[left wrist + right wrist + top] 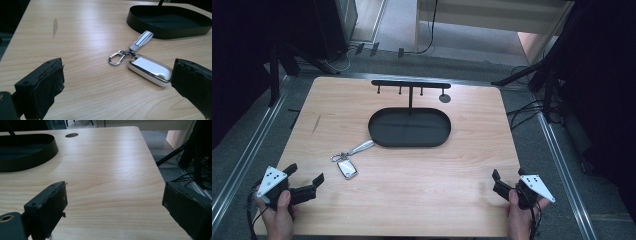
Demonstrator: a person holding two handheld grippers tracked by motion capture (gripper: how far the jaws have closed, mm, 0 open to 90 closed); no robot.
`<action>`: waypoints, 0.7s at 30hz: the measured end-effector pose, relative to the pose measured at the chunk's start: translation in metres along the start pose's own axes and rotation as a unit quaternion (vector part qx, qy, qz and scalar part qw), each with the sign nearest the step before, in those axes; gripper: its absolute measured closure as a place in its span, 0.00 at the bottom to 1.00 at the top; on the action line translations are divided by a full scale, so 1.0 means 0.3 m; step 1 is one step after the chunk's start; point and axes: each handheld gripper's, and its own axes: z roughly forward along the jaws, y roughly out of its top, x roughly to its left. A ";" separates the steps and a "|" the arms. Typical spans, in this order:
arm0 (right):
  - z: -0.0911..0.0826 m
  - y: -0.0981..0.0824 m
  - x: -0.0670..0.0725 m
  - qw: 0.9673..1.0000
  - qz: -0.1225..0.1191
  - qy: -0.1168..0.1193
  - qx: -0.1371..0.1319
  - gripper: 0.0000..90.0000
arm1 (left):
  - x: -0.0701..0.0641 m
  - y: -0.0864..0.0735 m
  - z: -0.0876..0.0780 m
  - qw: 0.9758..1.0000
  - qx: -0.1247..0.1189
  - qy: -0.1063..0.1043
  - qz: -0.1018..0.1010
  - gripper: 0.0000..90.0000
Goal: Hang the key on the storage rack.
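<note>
Apparently nothing is being gripped yet: the left gripper (304,187) and right gripper (507,184) are both waiting wide open and empty at the worktop's (462,165) near corners. The car key fob (150,70) is lying just before the left gripper, near the black oval tray (409,127) under the hook stand (410,85), so probably the next move is asking for a low, careful reach around it.

The wooden table (422,200) carries a black oval tray (409,128) with an upright hook rack (410,84) behind it. A white car key fob (347,168) with carabiner and strap lies near the tray's left end.
</note>
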 end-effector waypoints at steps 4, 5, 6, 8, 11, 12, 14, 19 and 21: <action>0.002 0.000 0.001 1.000 -0.002 0.001 0.001 0.09 | -0.018 0.031 0.008 1.000 0.014 0.002 0.008 0.00; 0.002 0.001 0.000 1.000 0.000 0.001 0.001 0.10 | -0.025 0.051 0.012 1.000 0.025 -0.002 0.016 0.00; 0.002 0.001 0.000 1.000 0.000 0.001 0.001 0.10 | -0.025 0.051 0.012 1.000 0.025 -0.002 0.016 0.00; 0.002 0.001 -0.001 1.000 0.002 0.001 0.001 0.11 | -0.031 0.089 0.025 0.998 0.055 -0.007 0.032 0.00; 0.002 0.001 -0.001 1.000 0.001 0.001 0.001 0.13 | -0.035 0.115 0.040 0.995 0.085 -0.016 0.042 0.00; 0.002 0.000 0.000 1.000 0.000 0.001 0.000 0.14 | -0.040 0.127 0.048 0.994 0.096 -0.016 0.050 0.00; 0.001 0.000 0.001 1.000 -0.001 0.001 0.000 0.14 | -0.058 0.166 0.072 0.988 0.130 -0.016 0.082 0.00; 0.001 0.000 -0.001 1.000 0.003 0.004 -0.001 0.15 | -0.092 0.225 0.121 0.970 0.197 -0.013 0.144 0.00; 0.000 0.000 -0.002 1.000 0.004 0.003 -0.001 0.15 | -0.105 0.242 0.138 0.964 0.212 -0.017 0.161 0.00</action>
